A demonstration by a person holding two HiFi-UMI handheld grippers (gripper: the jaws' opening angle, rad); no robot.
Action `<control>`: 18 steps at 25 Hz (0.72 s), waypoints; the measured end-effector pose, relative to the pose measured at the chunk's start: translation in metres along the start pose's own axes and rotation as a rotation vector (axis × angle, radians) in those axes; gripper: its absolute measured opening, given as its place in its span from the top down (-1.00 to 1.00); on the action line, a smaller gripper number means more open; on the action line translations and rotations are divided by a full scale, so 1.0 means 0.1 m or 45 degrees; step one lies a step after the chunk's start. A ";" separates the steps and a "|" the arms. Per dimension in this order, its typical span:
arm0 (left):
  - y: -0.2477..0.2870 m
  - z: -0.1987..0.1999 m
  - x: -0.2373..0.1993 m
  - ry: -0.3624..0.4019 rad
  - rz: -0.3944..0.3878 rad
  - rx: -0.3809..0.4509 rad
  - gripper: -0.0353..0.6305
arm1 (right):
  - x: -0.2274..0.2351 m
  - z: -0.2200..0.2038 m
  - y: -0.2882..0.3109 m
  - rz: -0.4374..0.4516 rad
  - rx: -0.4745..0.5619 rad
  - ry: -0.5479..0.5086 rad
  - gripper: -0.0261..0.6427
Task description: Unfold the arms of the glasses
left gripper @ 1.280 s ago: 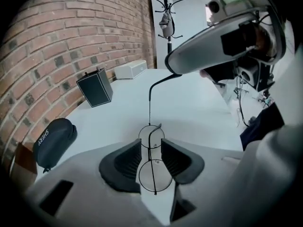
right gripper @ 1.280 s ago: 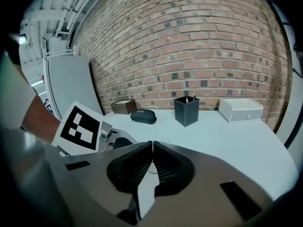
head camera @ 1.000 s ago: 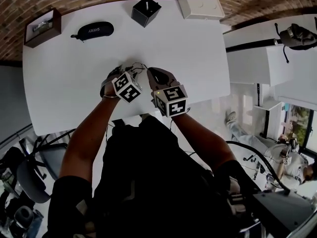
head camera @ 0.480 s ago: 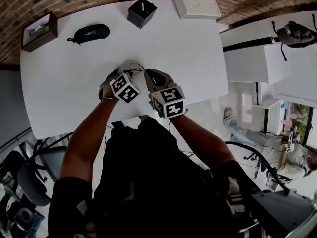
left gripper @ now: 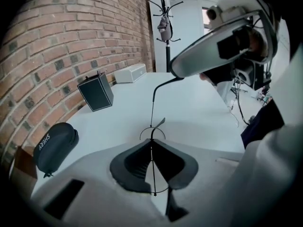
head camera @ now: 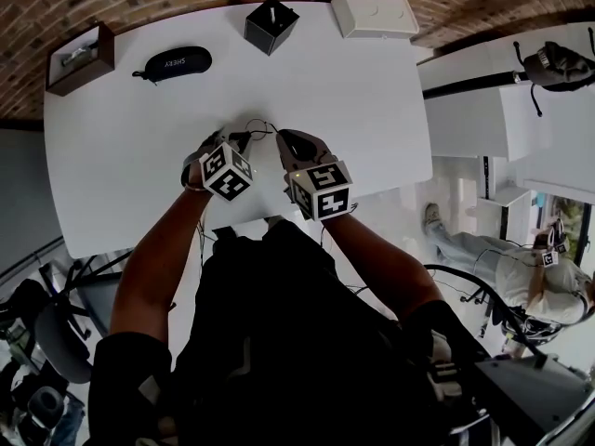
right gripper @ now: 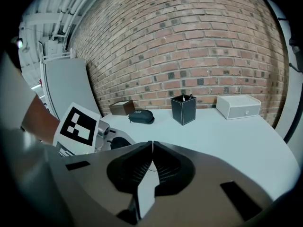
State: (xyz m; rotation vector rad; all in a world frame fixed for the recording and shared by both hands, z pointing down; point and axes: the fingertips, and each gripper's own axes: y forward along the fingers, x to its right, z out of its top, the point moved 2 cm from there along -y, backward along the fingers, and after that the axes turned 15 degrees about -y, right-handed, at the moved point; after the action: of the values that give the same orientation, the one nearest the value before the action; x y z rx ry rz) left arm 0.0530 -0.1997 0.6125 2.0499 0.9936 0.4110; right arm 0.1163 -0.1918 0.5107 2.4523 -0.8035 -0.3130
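The thin wire glasses point(head camera: 262, 126) lie near the middle of the white table point(head camera: 121, 156), between my two grippers. My left gripper point(head camera: 240, 140) has just been closing, and its pads now pinch the wire frame point(left gripper: 152, 126). One slim arm rises from there and curves across to my right gripper point(left gripper: 180, 72). In the right gripper view, the right gripper point(right gripper: 152, 143) is shut with a fine wire of the glasses point(right gripper: 151, 170) caught between its pads. The left gripper's marker cube point(right gripper: 78, 126) sits just to its left.
Along the table's far edge by the brick wall stand a brown box point(head camera: 79, 56), a black glasses case point(head camera: 175, 61), a black pen holder point(head camera: 271, 24) and a white box point(head camera: 375, 12). A white cabinet point(head camera: 474, 110) and a seated person point(head camera: 530, 277) are on the right.
The left gripper's cube has shifted a little left and toward me. The right gripper has stayed where it was.
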 end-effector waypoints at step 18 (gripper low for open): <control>-0.68 -0.03 0.15 0.405 -0.030 0.352 0.83 | 0.08 -0.12 0.05 -0.019 -0.049 0.032 0.89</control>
State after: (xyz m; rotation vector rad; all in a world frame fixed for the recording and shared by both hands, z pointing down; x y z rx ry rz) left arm 0.0267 -0.1616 0.5606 2.2605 1.3253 0.6311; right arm 0.1247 -0.1946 0.5232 2.4229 -0.7625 -0.2998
